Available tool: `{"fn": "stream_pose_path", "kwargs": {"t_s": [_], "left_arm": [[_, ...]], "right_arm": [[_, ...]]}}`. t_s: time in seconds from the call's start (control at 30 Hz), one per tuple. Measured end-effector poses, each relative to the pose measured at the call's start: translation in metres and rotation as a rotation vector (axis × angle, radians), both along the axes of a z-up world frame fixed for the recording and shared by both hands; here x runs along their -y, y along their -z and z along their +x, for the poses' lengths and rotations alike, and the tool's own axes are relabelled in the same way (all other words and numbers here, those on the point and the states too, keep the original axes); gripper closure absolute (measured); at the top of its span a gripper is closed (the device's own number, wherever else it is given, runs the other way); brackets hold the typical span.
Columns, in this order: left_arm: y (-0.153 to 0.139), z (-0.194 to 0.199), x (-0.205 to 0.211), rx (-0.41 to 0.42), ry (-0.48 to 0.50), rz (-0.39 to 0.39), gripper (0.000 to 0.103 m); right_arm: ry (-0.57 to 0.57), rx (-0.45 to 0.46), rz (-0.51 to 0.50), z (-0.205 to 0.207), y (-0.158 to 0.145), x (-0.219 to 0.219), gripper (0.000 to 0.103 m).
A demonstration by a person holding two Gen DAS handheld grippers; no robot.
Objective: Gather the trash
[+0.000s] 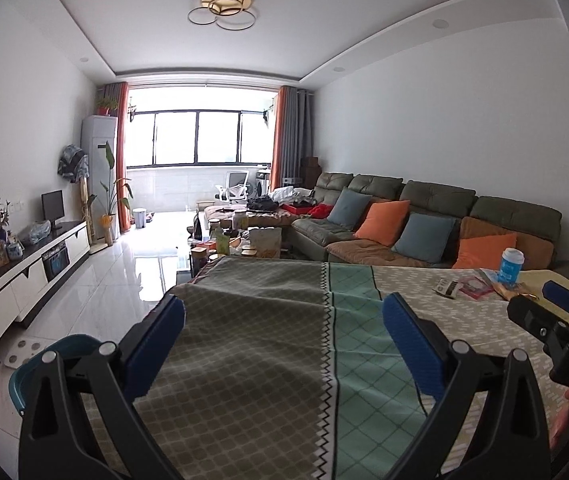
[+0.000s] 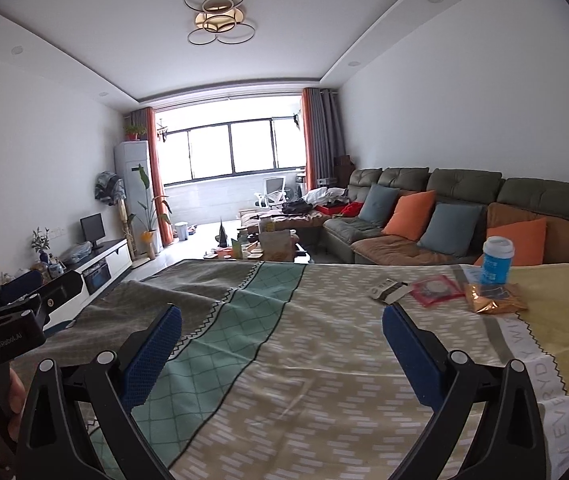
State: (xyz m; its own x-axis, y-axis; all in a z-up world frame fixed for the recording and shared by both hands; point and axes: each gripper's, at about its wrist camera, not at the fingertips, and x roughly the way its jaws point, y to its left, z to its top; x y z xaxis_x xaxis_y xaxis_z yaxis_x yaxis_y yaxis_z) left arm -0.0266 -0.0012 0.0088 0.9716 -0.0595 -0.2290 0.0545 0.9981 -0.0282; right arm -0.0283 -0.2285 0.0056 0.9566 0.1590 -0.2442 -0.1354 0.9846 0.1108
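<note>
On the tablecloth (image 2: 324,344), the cup (image 2: 496,262) and 3 wrappers (image 2: 494,303) lie uncollected; both the left gripper (image 1: 283,346) and right gripper (image 2: 282,354) hover spread wide, holding nothing.

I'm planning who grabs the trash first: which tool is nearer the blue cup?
Right. The right tool faces the tablecloth with the blue cup ahead to its right; the left tool sits farther left, beyond the right one.
</note>
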Motion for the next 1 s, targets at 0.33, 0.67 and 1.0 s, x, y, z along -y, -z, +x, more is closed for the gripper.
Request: {"fn": "stream_pose_path", "kwargs": {"t_s": [0.33,0.67,1.0], "left_arm": [[0.002,-0.003,0.011,0.012,-0.001,0.014,0.004],[0.002,-0.003,0.012,0.01,-0.001,0.011,0.004],[0.001,-0.003,0.013,0.013,-0.006,0.006,0.004]], "right_arm": [[0.038,0.009,0.013,-0.003,0.0,0.011,0.003],[0.045,0.015,0.01,-0.003,0.0,0.013,0.003],[0.051,0.018,0.011,-0.005,0.001,0.015,0.003]]}}
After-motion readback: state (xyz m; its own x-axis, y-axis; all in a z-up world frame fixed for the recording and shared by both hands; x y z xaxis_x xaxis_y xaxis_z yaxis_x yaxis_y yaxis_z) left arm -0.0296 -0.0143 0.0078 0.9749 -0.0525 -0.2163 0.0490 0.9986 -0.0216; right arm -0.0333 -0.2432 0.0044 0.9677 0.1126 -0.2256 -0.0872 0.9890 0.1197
